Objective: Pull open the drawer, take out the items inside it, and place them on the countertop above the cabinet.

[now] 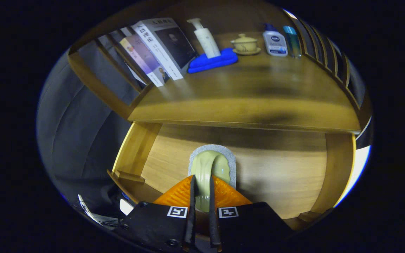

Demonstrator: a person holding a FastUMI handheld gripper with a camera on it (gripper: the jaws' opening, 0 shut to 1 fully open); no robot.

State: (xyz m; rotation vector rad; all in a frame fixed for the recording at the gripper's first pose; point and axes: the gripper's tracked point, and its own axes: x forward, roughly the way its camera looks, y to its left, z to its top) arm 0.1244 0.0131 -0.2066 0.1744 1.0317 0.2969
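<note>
Fingers [192, 196] of my gripper [201, 191] are drawn close together and pinch a pale green, ridged item [209, 168], which stands between them and pokes out just ahead of the tips; both seem to press on its sides, with only that narrow green strip in the gap. I see the piece backed by a grey, rounded pad [231, 160] that shows around its top and right side, though I cannot tell whether the two are one thing or what it is exactly. Below and behind it lies the open drawer [276, 175], its light wooden floor bare around the gripped piece, its side walls rising on either side. Beyond the drawer, the countertop [258, 91] of the cabinet stretches across. At its far edge I make out a few books [160, 49] leaning against a slatted side rail, a blue cloth [212, 61] with a white pump bottle [205, 38] standing on or just behind it, a yellowish lidded cup [244, 44] on a saucer, a white bottle with a blue cap [275, 42], and a slim teal bottle [292, 40] just beside that. The near part of the countertop is bare wood.
</note>
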